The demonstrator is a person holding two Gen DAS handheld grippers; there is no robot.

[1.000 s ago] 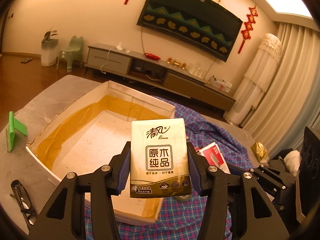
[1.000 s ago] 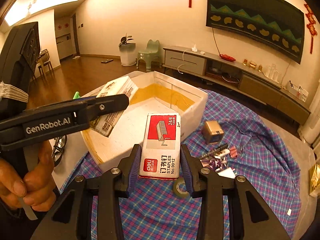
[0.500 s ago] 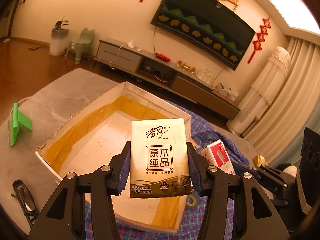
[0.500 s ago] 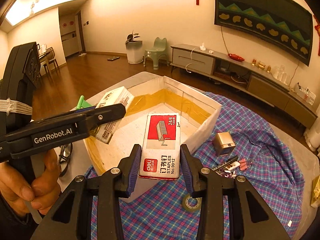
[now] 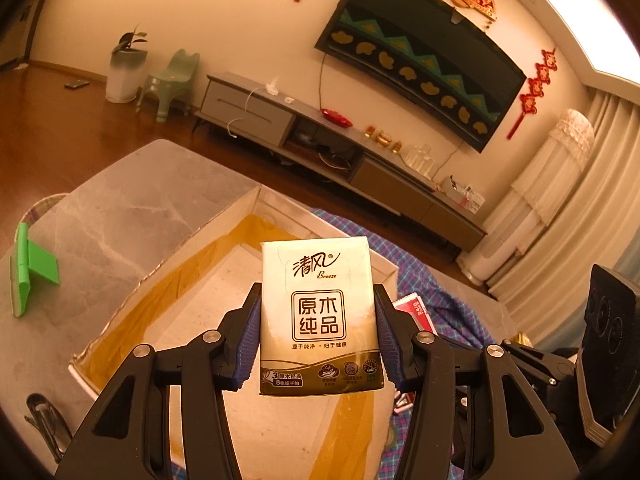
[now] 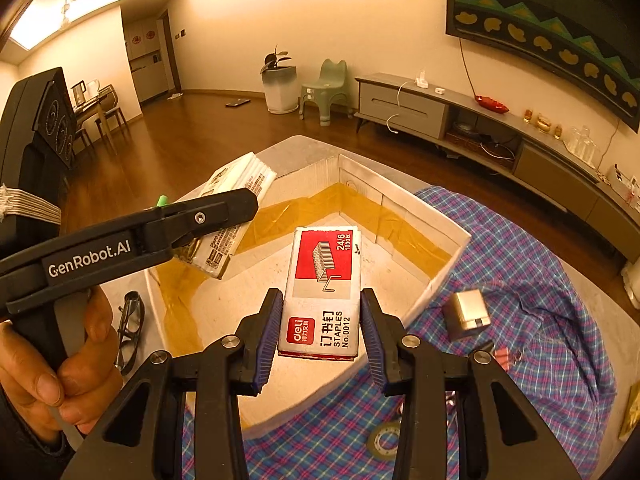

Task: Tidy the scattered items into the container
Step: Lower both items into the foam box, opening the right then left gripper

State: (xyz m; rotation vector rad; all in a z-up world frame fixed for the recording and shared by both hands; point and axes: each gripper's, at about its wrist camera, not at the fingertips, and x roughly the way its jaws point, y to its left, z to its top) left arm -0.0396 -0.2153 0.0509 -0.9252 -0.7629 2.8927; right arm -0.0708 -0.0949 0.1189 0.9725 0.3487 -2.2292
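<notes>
My left jaws [image 5: 318, 336] are clamped on a pack of tissues [image 5: 318, 316], pads pressed to its two long sides, its printed face toward my camera. I hold it above the open white box [image 5: 188, 264], whose inside walls carry bands of yellow tape. My right jaws [image 6: 320, 328] are clamped on a red and white box of staples [image 6: 322, 292], label up, over the box's near right wall and floor [image 6: 424, 288].

From the right wrist view my left hand [image 6: 60, 368] shows at the left edge, wrapped around the black handle, with the tissue pack [image 6: 236, 196] hanging tilted over the box's left wall.

On the plaid cloth [image 6: 540, 320] right of the box lie a small metal-coloured cube [image 6: 466, 314], a roll of tape [image 6: 386, 440] near my right jaws, and some small clips at the cube's near side. A pair of glasses [image 6: 132, 328] rests on the bare tabletop [image 5: 120, 208] left of the box, and a green stand [image 5: 30, 268] sits farther left.
</notes>
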